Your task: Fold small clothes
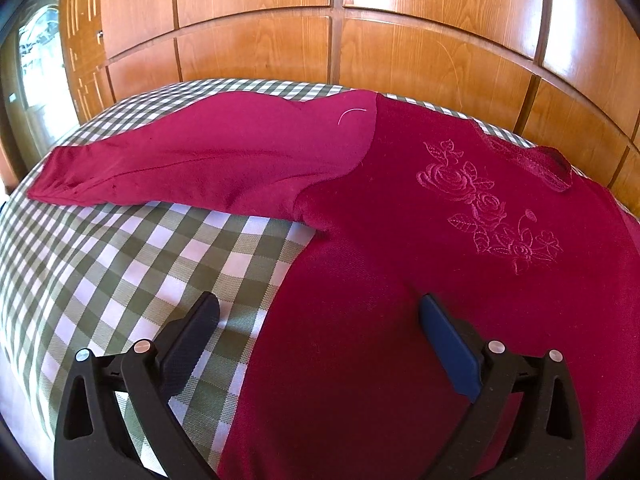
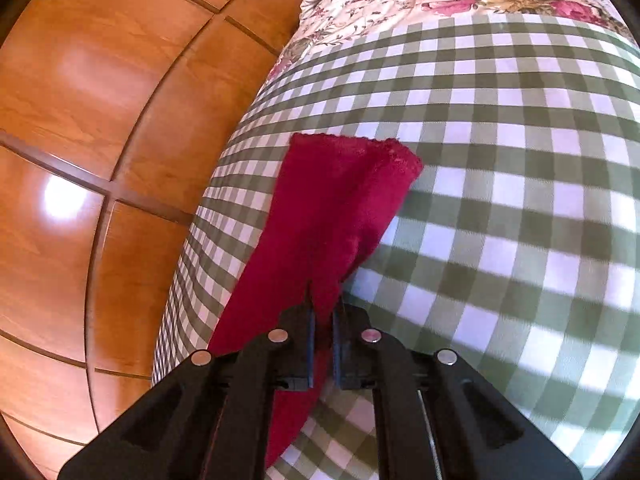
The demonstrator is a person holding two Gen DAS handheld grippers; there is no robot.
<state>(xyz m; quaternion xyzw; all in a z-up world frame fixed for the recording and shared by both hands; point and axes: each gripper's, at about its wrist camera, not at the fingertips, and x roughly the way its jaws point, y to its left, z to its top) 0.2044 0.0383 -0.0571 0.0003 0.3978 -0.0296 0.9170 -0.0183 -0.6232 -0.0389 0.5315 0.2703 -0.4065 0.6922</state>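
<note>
My views are bright and fisheye-bent, dark at the corners. Glare flares on the wooden panels (image 2: pixel 64 196). The checked cloth (image 2: pixel 520 260) blurs nearby.

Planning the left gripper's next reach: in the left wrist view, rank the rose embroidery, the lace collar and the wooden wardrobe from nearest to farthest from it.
1. Rose embroidery, on the sweater's chest, ahead and right of the open left gripper.
2. Lace collar, beyond the roses, far right.
3. Wooden wardrobe, behind the bed.

The dark red knitted sweater (image 1: pixel 400 280) is cut off at the bottom edge — its right sleeve (image 2: pixel 340 200) vanishes between the fingers (image 2: pixel 308 344).
</note>
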